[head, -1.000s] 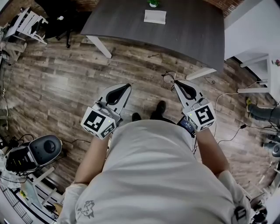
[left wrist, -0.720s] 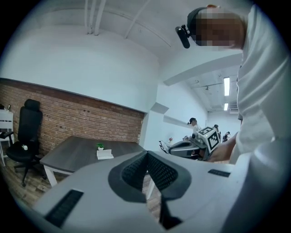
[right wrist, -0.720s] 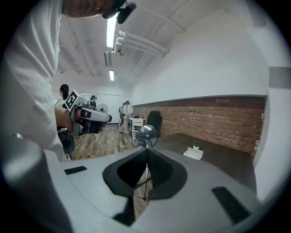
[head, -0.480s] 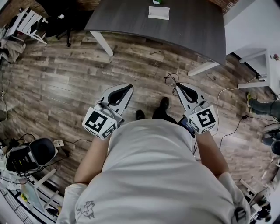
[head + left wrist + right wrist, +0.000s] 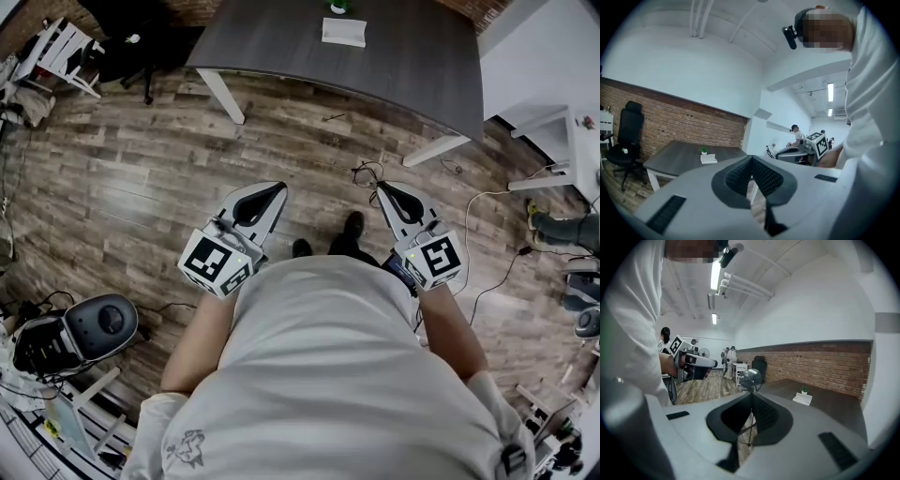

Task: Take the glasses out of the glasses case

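Wood floor; table well apart. Glasses are pinched in right gripper, apparently out of the case already. Left gripper is pressed together, empty. Only set-down is judged left.

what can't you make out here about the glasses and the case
- Glasses, right gripper view: the shut right gripper covers most of the frame. Only one lens and a thin arm show.
- White case on the table, head view: too small to tell whether it is open or closed. It is just as small in both gripper views.
- Plant, head view: cut off by the top edge.
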Demonstrator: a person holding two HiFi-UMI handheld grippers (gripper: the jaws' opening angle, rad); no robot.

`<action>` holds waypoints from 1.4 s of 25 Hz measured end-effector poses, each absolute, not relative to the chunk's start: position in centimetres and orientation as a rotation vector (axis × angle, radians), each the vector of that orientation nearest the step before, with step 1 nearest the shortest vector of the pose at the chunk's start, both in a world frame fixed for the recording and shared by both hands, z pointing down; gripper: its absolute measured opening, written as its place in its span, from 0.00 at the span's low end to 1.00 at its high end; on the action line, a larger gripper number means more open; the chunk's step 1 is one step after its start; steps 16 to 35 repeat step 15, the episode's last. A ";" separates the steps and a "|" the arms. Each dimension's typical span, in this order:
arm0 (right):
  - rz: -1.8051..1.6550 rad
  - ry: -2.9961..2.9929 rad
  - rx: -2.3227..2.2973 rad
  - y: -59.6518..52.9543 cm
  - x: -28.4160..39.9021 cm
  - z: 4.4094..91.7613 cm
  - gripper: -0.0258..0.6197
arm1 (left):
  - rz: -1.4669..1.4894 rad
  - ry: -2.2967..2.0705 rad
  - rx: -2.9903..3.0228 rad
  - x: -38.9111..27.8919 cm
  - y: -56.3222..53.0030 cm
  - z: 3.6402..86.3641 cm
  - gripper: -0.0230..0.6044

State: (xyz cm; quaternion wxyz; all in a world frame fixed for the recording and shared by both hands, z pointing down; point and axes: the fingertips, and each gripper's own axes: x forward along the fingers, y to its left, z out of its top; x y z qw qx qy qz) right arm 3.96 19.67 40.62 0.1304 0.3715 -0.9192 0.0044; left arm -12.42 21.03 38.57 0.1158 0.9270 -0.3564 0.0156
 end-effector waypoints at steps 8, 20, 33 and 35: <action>0.009 -2.666 1.097 19.7 4.0 40.4 0.06 | 0.051 -1.023 2.717 -12.3 20.9 38.6 0.05; 0.017 -2.674 1.101 19.4 4.0 40.6 0.06 | 0.037 -1.023 2.723 -12.3 20.6 39.0 0.05; 0.017 -2.674 1.101 19.4 4.0 40.6 0.06 | 0.037 -1.023 2.723 -12.3 20.6 39.0 0.05; 0.017 -2.674 1.101 19.4 4.0 40.6 0.06 | 0.037 -1.023 2.723 -12.3 20.6 39.0 0.05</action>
